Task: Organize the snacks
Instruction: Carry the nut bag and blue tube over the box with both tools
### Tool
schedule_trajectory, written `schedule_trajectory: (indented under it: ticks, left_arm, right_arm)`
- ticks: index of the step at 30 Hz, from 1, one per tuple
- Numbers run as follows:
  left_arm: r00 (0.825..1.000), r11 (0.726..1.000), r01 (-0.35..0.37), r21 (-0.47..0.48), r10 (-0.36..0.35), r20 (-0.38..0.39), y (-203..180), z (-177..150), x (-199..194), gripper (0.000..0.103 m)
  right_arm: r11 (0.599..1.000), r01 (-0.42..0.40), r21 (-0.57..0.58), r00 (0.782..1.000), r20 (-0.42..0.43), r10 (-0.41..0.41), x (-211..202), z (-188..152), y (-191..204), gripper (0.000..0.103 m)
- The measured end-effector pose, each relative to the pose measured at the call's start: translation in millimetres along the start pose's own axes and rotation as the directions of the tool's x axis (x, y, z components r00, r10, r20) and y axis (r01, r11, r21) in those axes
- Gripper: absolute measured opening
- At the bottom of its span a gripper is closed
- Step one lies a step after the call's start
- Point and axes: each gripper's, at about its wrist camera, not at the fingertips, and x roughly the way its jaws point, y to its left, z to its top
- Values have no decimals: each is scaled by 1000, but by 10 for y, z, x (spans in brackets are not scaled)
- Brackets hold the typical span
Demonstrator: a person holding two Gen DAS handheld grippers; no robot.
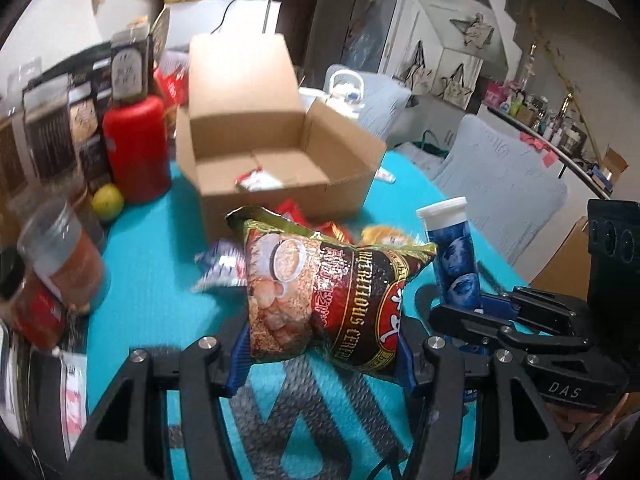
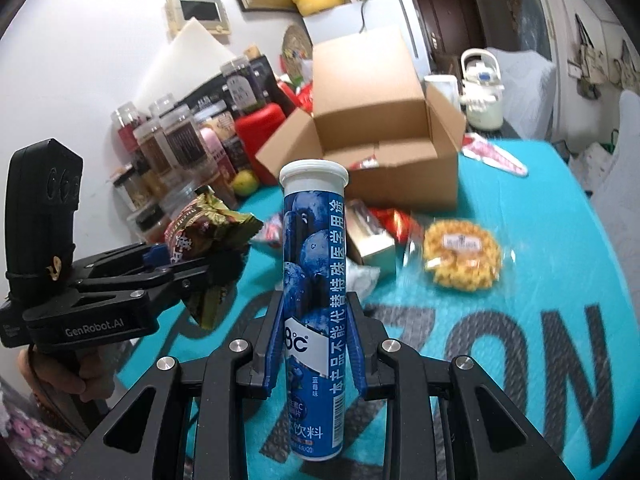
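Left gripper (image 1: pixel 320 360) clamps glossy red-gold cereal packet (image 1: pixel 320 296), long axis tilted, above teal mat (image 1: pixel 152 288). Right gripper (image 2: pixel 314 364) clamps blue white-capped tube (image 2: pixel 314 280), upright, cap toward open cardboard box (image 2: pixel 400 176).

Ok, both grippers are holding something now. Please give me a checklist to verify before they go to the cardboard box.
1. Left gripper grips the cereal bag: ok, pads press both sides.
2. Right gripper grips the blue tube: ok, upright, cap on.
3. Cardboard box is open: ok, flaps up.
4. Room in the box: ok, only one small packet seen inside.
5. Both items are clear of the table: cannot tell.
6. Grippers are apart from each other: ok, side by side, not touching.
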Motion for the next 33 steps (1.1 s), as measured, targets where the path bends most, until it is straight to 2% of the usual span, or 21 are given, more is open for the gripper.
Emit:
schedule_trajectory:
  ticks: [10, 18, 27, 33]
  left_arm:
    - [996, 1000, 6, 26, -8, 92, 4, 519, 36, 56]
    - [988, 1000, -7, 17, 4, 155, 110, 949, 153, 56]
    - [972, 998, -65, -23, 68, 223, 382, 1506, 361, 56]
    - [966, 994, -91, -52, 101, 236, 542, 1791, 561, 56]
  right_arm:
    - [999, 0, -40, 998, 67, 2, -37, 559, -62, 28]
    - [996, 5, -85, 995, 104, 4, 88, 1048, -123, 28]
    - [993, 30, -113, 988, 156, -13, 330, 1562, -251, 28]
    - [993, 38, -109, 984, 175, -18, 576, 1865, -388, 28]
